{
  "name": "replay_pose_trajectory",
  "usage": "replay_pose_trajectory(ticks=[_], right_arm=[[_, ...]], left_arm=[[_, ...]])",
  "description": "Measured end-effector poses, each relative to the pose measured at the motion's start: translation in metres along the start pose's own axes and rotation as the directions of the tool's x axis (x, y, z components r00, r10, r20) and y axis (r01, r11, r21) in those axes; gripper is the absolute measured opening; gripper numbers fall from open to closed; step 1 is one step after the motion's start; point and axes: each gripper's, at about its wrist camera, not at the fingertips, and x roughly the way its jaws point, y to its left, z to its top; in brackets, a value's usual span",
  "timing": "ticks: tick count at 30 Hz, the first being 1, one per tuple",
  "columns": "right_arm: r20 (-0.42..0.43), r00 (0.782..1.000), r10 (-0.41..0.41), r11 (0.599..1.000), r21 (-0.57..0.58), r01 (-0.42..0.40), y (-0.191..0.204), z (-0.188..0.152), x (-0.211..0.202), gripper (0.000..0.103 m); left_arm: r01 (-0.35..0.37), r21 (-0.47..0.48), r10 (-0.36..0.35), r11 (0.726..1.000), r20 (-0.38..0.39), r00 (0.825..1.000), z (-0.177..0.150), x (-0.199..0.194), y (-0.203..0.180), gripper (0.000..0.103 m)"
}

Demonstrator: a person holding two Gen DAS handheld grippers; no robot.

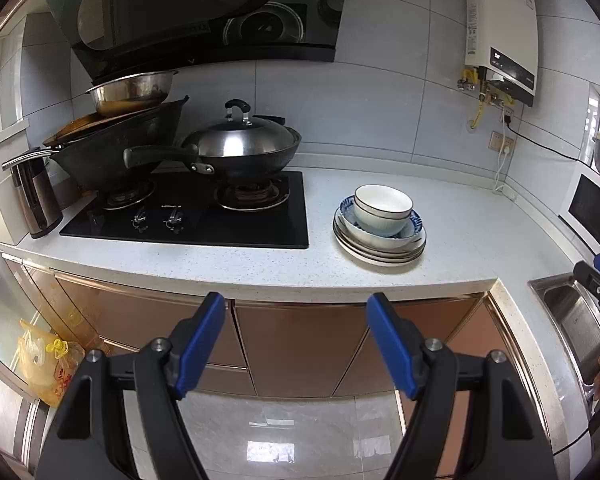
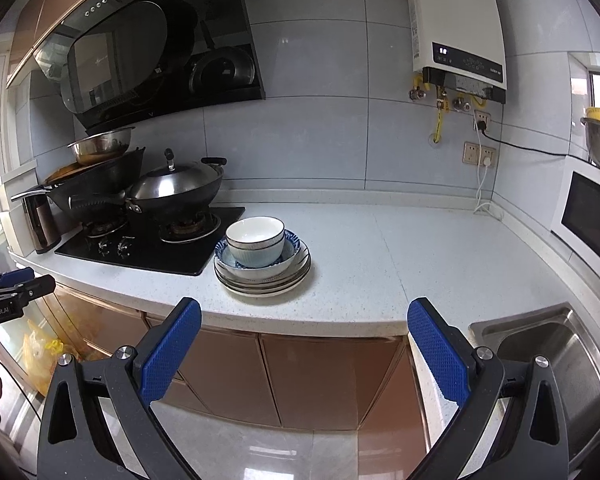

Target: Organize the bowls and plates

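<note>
On the speckled white counter (image 1: 228,268) sits one pile of crockery: several dark-rimmed plates (image 1: 380,254), a blue-patterned bowl (image 1: 414,226) on them, and white bowls (image 1: 383,206) nested on top. The right wrist view shows the same pile, plates (image 2: 262,282) below and white bowls (image 2: 255,240) above. My left gripper (image 1: 296,308) hangs open in front of the counter edge, short of the pile, nothing between its blue pads. My right gripper (image 2: 304,312) is also open and empty, before the counter edge, slightly right of the pile.
A black gas hob (image 1: 196,216) with a lidded wok (image 1: 240,144) and stacked pans (image 1: 120,136) stands left of the pile. A steel sink (image 2: 556,364) lies at the right, a microwave (image 2: 588,220) behind it. Brown cabinet doors (image 2: 300,376) are below the counter.
</note>
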Motion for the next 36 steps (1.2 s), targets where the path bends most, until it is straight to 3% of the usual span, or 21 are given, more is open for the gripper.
replay_pose_trajectory(ticks=[28, 36], right_arm=[[-0.034, 0.998, -0.048, 0.998, 0.048, 0.05, -0.02, -0.015, -0.011, 0.102], [-0.011, 0.999, -0.038, 0.998, 0.051, 0.039, -0.02, -0.017, -0.015, 0.102]], left_arm=[[0.051, 0.038, -0.05, 0.998, -0.013, 0.999, 0.003, -0.005, -0.012, 0.073], [0.046, 0.034, -0.046, 0.998, 0.007, 0.999, 0.003, -0.012, -0.011, 0.072]])
